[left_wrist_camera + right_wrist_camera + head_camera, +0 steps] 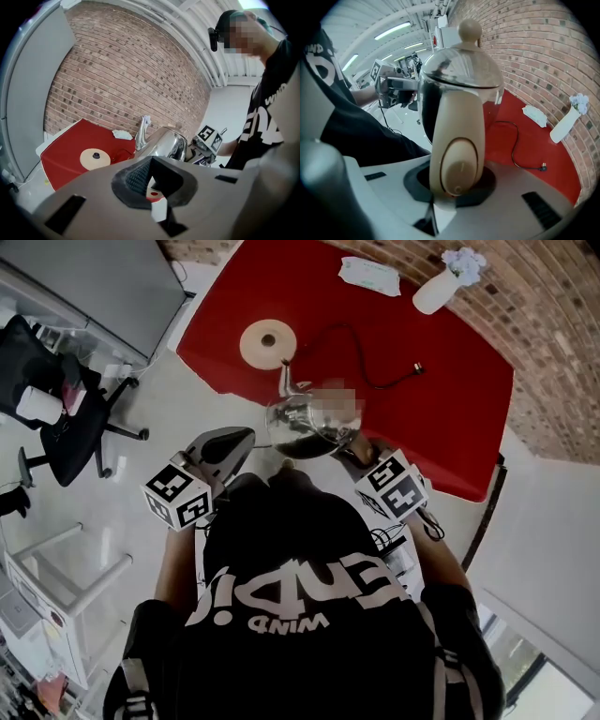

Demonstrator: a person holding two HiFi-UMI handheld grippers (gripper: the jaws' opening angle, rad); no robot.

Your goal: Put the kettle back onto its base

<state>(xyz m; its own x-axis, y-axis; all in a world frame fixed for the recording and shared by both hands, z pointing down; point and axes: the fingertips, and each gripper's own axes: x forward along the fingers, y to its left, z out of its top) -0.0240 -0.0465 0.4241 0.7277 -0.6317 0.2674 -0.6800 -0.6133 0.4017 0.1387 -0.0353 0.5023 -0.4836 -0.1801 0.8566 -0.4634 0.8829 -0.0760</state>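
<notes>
The chrome kettle (302,418) hangs in the air just off the near edge of the red table (450,409), spout toward the table. My right gripper (361,454) is shut on its cream handle (457,140), which fills the right gripper view and hides the jaw tips. The round cream base (267,343) lies on the table's left part, beyond the spout, with its black cord (375,371) trailing right. My left gripper (225,448) is beside the kettle on its left, apart from it, jaws together and holding nothing. In the left gripper view the kettle (168,143) and base (95,158) lie ahead.
A white vase (439,287) and a white tissue pack (368,276) stand at the table's far side by the brick wall. A black office chair (66,418) is on the floor at the left. White shelving (56,587) stands at the lower left.
</notes>
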